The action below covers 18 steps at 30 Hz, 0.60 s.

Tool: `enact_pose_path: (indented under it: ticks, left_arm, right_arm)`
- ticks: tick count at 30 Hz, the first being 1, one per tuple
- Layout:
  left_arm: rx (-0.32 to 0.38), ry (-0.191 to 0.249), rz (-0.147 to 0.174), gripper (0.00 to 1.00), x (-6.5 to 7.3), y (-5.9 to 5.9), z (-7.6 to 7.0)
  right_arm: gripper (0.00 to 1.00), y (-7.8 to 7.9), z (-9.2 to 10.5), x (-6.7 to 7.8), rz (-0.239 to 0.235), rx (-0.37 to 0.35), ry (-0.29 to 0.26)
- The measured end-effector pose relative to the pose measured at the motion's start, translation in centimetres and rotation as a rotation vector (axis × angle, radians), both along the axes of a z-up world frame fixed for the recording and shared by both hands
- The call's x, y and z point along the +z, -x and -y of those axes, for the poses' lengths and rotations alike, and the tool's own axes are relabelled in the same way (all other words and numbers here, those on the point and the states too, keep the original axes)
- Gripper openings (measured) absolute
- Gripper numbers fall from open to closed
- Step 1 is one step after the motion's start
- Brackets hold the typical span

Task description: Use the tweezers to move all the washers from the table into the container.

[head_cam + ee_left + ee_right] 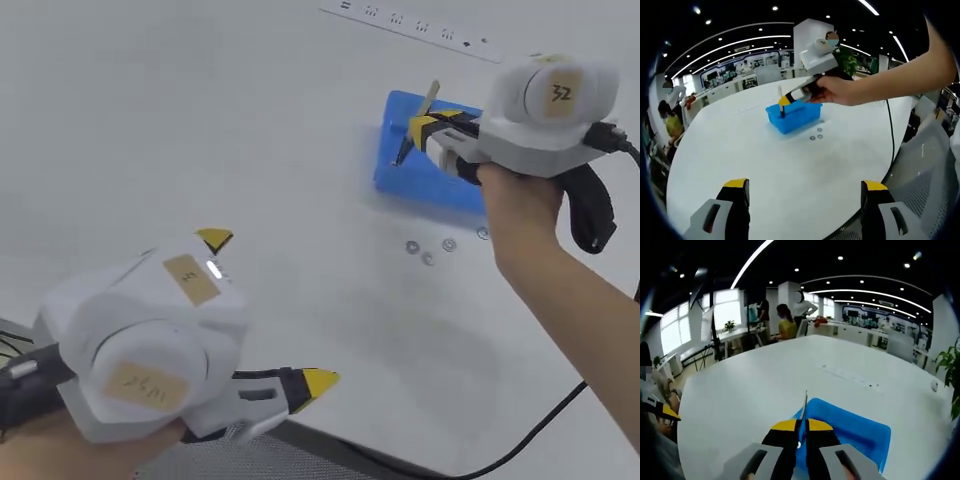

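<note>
White bench (250, 130), probably mid drop-off: tweezers (431, 97) clamped in right gripper (425, 128) over container (405, 175), left gripper (805, 186) gaping; next, down for washers (412, 247).

Three washers (412, 247) (maybe four), one container (425, 178)

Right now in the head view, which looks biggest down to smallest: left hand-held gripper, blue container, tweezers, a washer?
1. left hand-held gripper, though nearness inflates it
2. blue container
3. tweezers
4. washer

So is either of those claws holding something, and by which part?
The right gripper is shut on the tweezers, gripping them around mid-length over the blue container. The left gripper is open, holding nothing.
</note>
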<state>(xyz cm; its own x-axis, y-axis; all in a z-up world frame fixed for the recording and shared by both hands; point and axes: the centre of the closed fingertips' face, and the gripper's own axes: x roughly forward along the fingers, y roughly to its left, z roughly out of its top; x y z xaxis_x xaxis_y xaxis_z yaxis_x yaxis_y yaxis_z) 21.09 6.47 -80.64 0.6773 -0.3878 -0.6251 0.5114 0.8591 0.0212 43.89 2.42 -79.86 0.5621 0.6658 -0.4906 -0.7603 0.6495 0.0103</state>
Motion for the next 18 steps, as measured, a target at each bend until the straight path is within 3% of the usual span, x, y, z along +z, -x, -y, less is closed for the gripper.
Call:
enact_pose_path:
  ticks: [12, 18]
  left_arm:
    - [-0.001, -0.013, -0.007, 0.94, -0.2, 0.1, -0.1]
    - [-0.002, -0.018, -0.008, 0.94, -0.2, 0.1, -0.2]
  right_arm:
    - [0.02, 0.4, 0.4, -0.4, -0.027, -0.028, -0.005]
    - [0.02, 0.7, 0.8, 0.8, -0.009, -0.032, -0.013]
